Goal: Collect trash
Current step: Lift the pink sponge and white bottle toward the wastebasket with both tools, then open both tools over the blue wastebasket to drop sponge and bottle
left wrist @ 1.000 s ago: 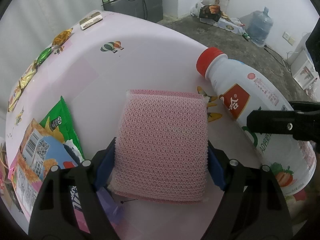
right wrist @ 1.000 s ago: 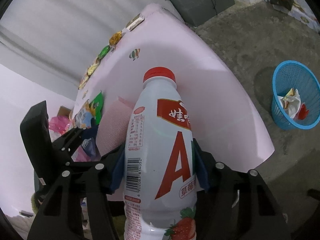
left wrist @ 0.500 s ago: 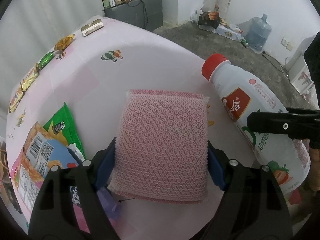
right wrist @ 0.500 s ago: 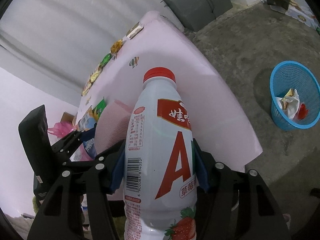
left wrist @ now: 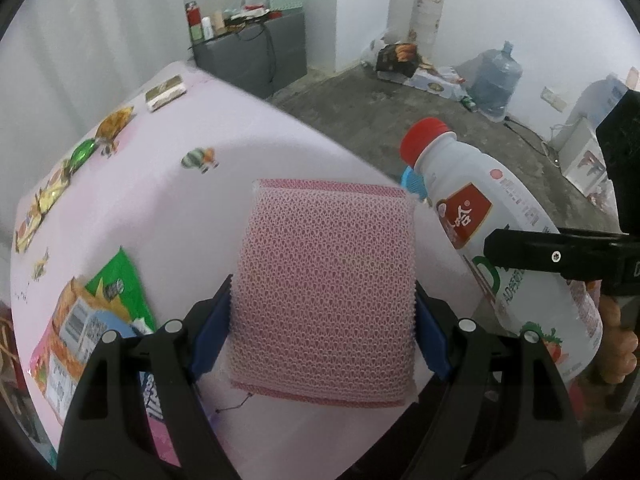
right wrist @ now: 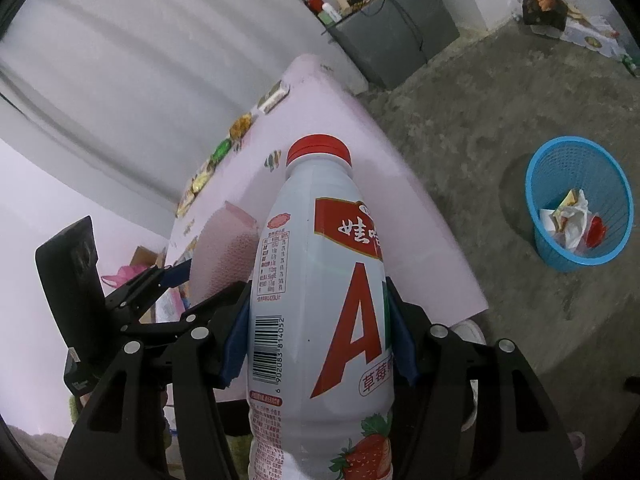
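Observation:
My left gripper [left wrist: 324,320] is shut on a pink mesh sponge [left wrist: 326,276] and holds it above the pink table [left wrist: 224,184]. My right gripper [right wrist: 318,332] is shut on a white milk bottle [right wrist: 320,280] with a red cap, held above the table's right edge. The bottle also shows in the left wrist view [left wrist: 488,236], to the right of the sponge. The left gripper and sponge show in the right wrist view [right wrist: 224,248], left of the bottle. A blue trash basket [right wrist: 580,208] with wrappers inside stands on the floor to the right.
Snack wrappers [left wrist: 92,320] lie at the table's left front. Candy wrappers [left wrist: 84,152] and a small box [left wrist: 166,92] line the far left edge. A grey cabinet [left wrist: 252,56], a water jug [left wrist: 494,80] and boxes stand on the concrete floor beyond.
Both grippers have risen and pulled back from the table with their loads. The table looks smaller and more of the floor shows. The blue basket edge now shows behind the sponge.

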{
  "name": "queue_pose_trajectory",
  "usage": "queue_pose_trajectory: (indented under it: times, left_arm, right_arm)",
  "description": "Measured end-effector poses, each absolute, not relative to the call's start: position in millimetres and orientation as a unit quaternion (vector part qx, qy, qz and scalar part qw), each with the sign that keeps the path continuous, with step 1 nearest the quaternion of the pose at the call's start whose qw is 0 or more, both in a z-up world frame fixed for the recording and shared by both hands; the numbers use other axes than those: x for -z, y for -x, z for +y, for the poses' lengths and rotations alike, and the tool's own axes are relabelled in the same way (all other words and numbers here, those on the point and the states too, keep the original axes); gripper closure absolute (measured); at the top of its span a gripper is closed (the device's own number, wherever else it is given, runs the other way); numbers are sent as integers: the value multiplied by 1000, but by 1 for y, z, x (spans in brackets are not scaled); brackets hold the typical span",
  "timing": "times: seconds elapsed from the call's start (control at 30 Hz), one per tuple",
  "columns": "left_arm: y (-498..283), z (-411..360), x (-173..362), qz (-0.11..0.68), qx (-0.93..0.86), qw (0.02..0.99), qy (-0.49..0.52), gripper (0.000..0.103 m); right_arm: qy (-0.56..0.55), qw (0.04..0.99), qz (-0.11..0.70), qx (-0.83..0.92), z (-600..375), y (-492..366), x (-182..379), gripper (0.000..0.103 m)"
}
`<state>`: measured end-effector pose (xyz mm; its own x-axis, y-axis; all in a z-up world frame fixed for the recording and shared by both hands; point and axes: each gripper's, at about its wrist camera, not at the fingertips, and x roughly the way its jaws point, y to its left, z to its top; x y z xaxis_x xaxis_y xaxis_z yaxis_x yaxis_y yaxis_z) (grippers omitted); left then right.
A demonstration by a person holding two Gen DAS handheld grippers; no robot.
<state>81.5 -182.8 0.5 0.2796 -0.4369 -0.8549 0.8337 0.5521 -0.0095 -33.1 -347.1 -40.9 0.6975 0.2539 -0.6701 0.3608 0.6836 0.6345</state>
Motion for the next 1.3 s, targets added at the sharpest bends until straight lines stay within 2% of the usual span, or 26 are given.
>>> queue_pose_trajectory:
  times: [0.4, 0.8, 1.0, 1.3]
  left_arm:
    - [-60, -238, -25, 416, 473, 742, -227, 27]
    - [-47, -324, -34, 422, 531, 696, -234, 27]
    - [-46, -380, -16, 462, 546, 661, -229, 27]
    - [-40, -466, 47, 525, 547, 601, -254, 27]
  right_arm:
    - [-418, 841, 335, 71, -383, 82, 23, 45]
    - [-454, 832, 281, 150, -442, 145, 22, 45]
    - [-498, 801, 256, 212, -488, 184, 45, 45]
    - [-575, 736, 254, 251, -530, 206, 108, 45]
